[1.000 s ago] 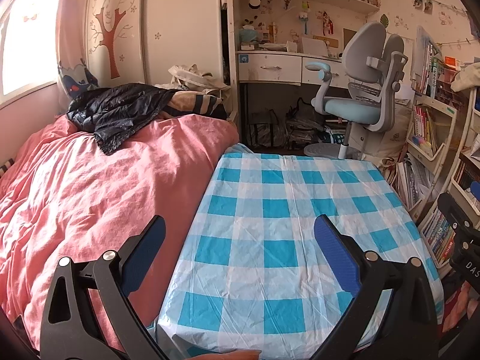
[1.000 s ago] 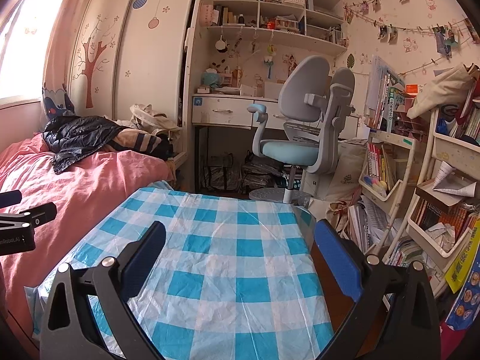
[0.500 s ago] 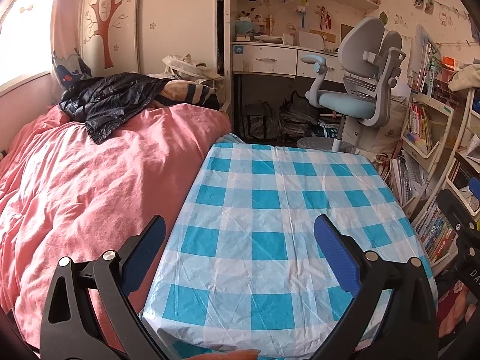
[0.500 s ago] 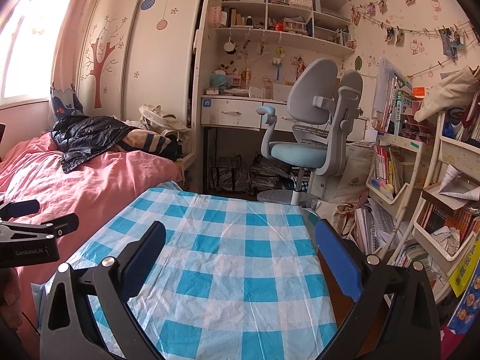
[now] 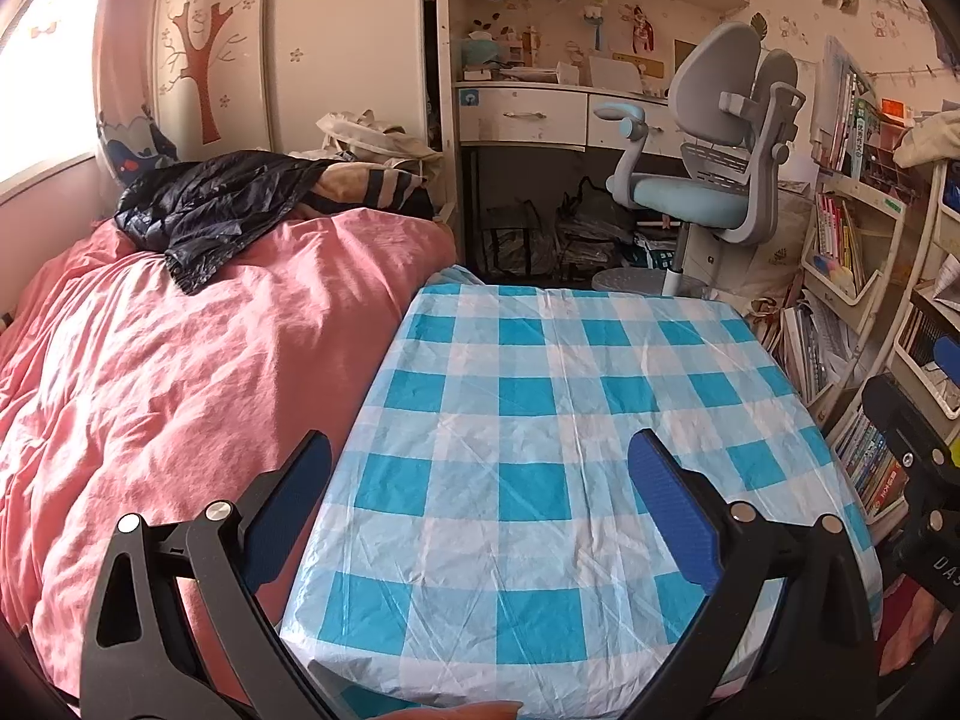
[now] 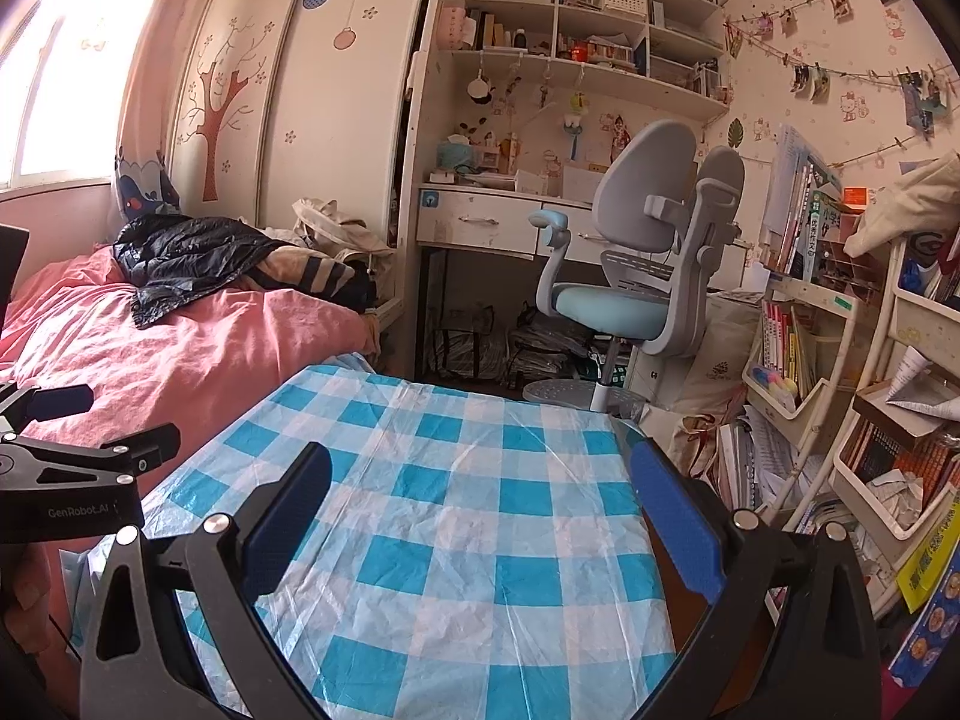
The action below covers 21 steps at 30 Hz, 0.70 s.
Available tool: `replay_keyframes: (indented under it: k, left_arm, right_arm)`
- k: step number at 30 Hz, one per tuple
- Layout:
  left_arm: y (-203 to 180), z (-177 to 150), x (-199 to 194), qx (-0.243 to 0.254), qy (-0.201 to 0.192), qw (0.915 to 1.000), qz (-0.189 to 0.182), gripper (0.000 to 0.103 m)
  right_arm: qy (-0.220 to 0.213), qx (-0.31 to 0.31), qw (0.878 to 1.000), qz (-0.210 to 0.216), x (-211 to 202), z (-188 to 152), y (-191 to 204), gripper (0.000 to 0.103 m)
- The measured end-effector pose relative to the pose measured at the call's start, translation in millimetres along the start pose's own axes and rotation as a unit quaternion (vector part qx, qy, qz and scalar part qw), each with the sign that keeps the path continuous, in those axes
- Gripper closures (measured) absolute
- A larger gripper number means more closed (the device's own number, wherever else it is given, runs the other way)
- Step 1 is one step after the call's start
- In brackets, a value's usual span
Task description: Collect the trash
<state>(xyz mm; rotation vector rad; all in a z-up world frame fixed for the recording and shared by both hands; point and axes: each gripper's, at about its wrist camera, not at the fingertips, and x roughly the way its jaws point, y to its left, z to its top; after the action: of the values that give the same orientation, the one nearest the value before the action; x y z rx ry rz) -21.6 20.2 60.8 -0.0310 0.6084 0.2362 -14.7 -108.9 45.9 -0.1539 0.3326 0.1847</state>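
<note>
My left gripper (image 5: 480,462) is open and empty, held above the near end of a table covered with a blue-and-white checked cloth (image 5: 558,420). My right gripper (image 6: 480,474) is open and empty above the same cloth (image 6: 468,510). The left gripper shows at the left edge of the right wrist view (image 6: 78,468); the right gripper shows at the right edge of the left wrist view (image 5: 912,462). I see no trash on the cloth. Crumpled paper (image 6: 900,492) lies in a white rack at the right.
A bed with a pink duvet (image 5: 180,372) and a black jacket (image 5: 216,204) lies left of the table. A grey-blue desk chair (image 5: 714,174) and a desk (image 5: 528,114) stand beyond. White racks of books (image 6: 798,360) crowd the right side.
Both grippers have pulled back and tilted slightly, so more of the table's near end and the room show. Both stay open and empty.
</note>
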Motion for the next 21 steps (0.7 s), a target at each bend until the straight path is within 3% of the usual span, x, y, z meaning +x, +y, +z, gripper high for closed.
replay_keyframes:
  k: [21]
  left_arm:
    - [-14.1,5.9,7.3,0.023,-0.009,0.9997,0.004,0.007]
  right_arm:
    - [0.013,-0.006,1.000,0.000,10.7,-0.6,1.4,0.007]
